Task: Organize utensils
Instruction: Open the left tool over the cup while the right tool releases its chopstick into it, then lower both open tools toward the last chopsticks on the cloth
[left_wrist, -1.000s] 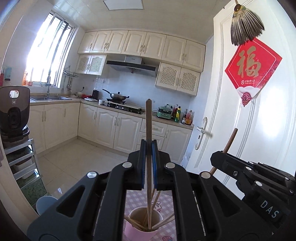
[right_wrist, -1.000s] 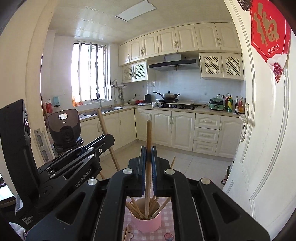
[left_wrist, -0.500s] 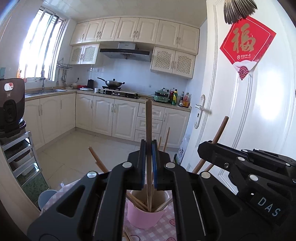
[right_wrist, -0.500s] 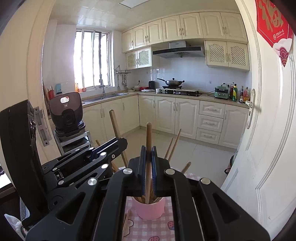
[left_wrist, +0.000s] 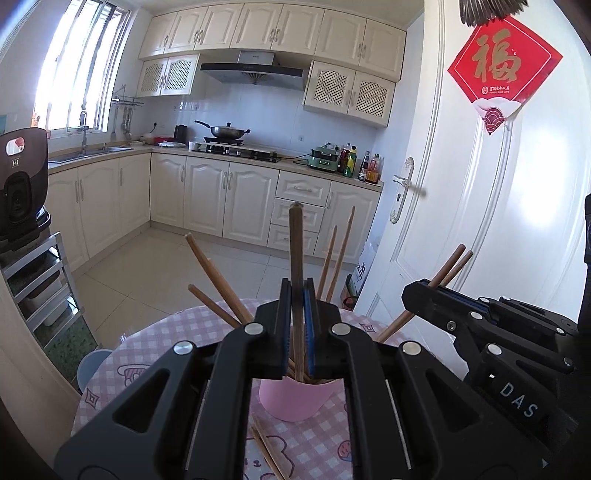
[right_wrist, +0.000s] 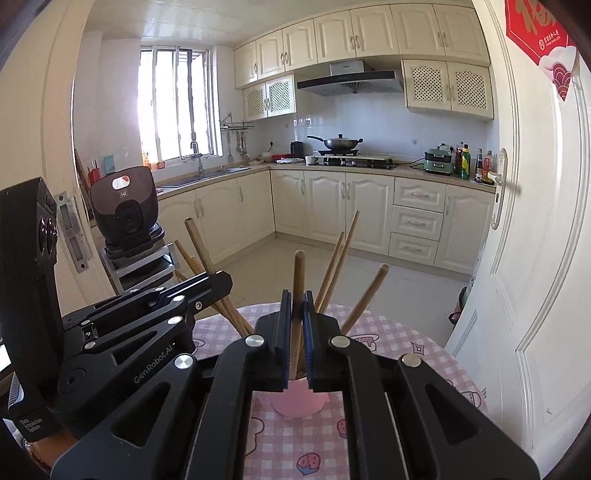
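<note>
A pink cup (left_wrist: 295, 400) (right_wrist: 298, 404) stands on the round table with a pink checked cloth (left_wrist: 147, 354) (right_wrist: 399, 347). Several wooden chopsticks lean in it. My left gripper (left_wrist: 296, 291) is shut on one upright chopstick (left_wrist: 295, 243) whose lower end is inside the cup. My right gripper (right_wrist: 296, 302) is shut on another upright chopstick (right_wrist: 297, 273), its lower end also in the cup. The right gripper also shows in the left wrist view (left_wrist: 436, 295), and the left gripper in the right wrist view (right_wrist: 218, 284). Loose chopsticks (left_wrist: 267, 452) lie on the cloth in front of the cup.
A white door (left_wrist: 480, 221) stands close on the right. A dark appliance (right_wrist: 123, 206) sits on a metal rack (left_wrist: 33, 280) to the left. A blue stool (left_wrist: 88, 365) stands by the table. Kitchen cabinets and a stove line the far wall.
Both grippers have moved down with their chopsticks, which now sit deeper in the cup. The cup and table show more from the side.
</note>
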